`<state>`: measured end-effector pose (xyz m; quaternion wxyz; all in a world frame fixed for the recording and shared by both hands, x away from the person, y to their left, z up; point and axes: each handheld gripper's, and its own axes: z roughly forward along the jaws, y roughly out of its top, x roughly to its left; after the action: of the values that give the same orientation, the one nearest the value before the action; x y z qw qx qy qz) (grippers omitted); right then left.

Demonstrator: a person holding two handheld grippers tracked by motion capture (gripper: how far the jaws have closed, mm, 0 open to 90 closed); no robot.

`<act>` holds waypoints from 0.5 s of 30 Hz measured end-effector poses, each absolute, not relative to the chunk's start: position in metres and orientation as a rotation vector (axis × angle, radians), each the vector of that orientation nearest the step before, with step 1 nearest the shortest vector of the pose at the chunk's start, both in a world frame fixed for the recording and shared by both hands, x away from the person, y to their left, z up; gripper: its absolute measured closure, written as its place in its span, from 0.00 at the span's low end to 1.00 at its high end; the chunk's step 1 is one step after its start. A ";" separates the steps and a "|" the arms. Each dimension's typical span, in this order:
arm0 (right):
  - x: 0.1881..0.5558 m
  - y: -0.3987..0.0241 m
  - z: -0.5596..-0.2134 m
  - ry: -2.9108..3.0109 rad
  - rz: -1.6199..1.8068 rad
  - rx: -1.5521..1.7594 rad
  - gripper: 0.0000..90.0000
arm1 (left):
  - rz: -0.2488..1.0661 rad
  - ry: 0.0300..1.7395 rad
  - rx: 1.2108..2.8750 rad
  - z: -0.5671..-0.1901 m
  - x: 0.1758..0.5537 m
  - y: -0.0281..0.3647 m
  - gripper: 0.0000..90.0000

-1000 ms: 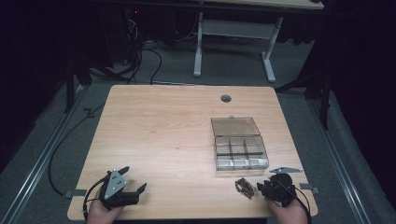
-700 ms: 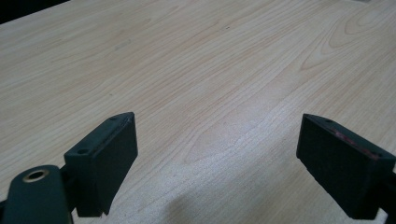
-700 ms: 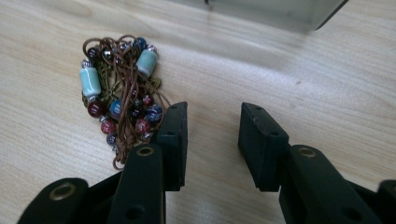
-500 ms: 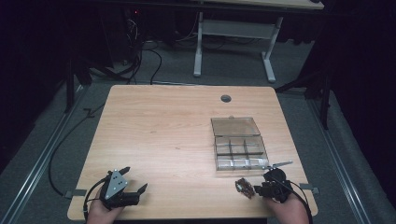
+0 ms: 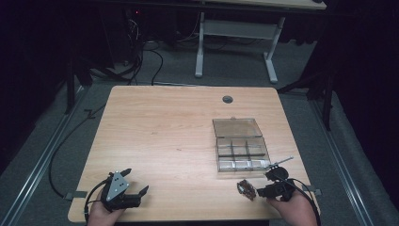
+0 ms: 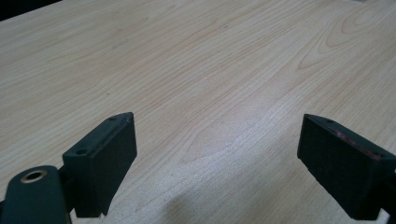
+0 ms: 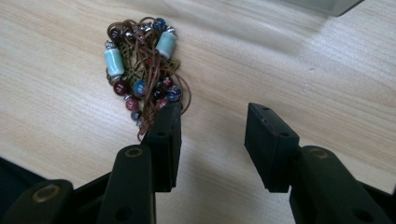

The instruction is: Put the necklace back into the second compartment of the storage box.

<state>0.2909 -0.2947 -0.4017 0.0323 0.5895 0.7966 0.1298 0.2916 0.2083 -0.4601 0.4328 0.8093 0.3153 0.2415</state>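
My right gripper (image 7: 212, 140) has just been opening, nothing between its jaws. The beads (image 7: 142, 65) lie free beside it; left gripper (image 6: 219, 158) gapes empty.

Right tongs (image 7: 212, 140) have just been opening beside the bead bundle (image 7: 142, 65).

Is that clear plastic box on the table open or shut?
Open. In the high view the compartment box has its clear lid swung back flat on the table, so the divided compartments are uncovered. Whether they hold anything, I cannot tell.
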 end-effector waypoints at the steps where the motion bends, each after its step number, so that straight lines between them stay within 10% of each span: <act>1: 0.291 -0.294 -0.400 2.457 0.396 1.813 0.63 | 0.600 0.787 2.014 -0.460 0.292 0.209 0.13; 15: 0.297 -0.265 -0.388 2.573 0.365 1.750 0.45 | 0.591 0.787 2.022 -0.460 0.292 0.208 0.12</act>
<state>0.2968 -0.2654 -0.3881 0.0041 0.5586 0.8212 0.1165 0.2920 0.2083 -0.4602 0.4319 0.8110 0.3156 0.2370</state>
